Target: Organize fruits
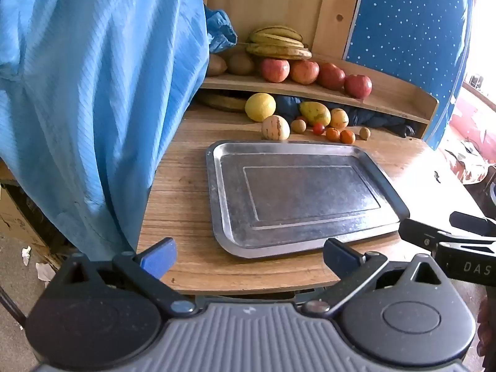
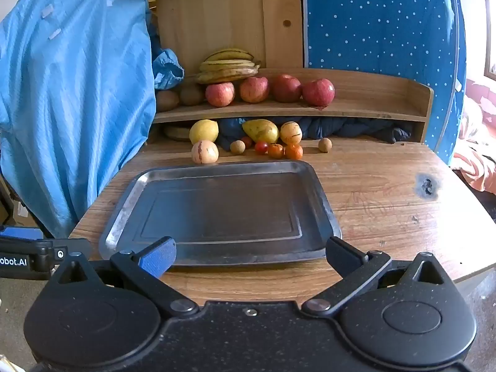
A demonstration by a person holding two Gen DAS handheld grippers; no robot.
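A rectangular metal tray with rounded corners lies flat on the wood-grain worktop, its surface bare. The left gripper and the right gripper both hover at the near edge of the worktop, angled downward toward the tray. On each, the jaws stand spread to their widest, and nothing lies between them.

The loose fruits sit beyond the far edge of the tray, in front of a low wooden shelf:
- a pale striped round melon-like fruit, just beside the far rim of the tray
- a round yellow fruit behind it
- a yellow-green mango
- a second striped yellow fruit
- two small brown round fruits, one of them apart to the right
- a small red tomato
- two small orange citrus fruits, touching or nearly so

On top of the shelf, four red apples stand in a row. A bunch of yellow-brown bananas lies behind them. Two brown fruits, possibly kiwis, sit at the left end.

A light blue garment hangs over the left side of the worktop. A dark blue dotted cloth covers the back wall on the right
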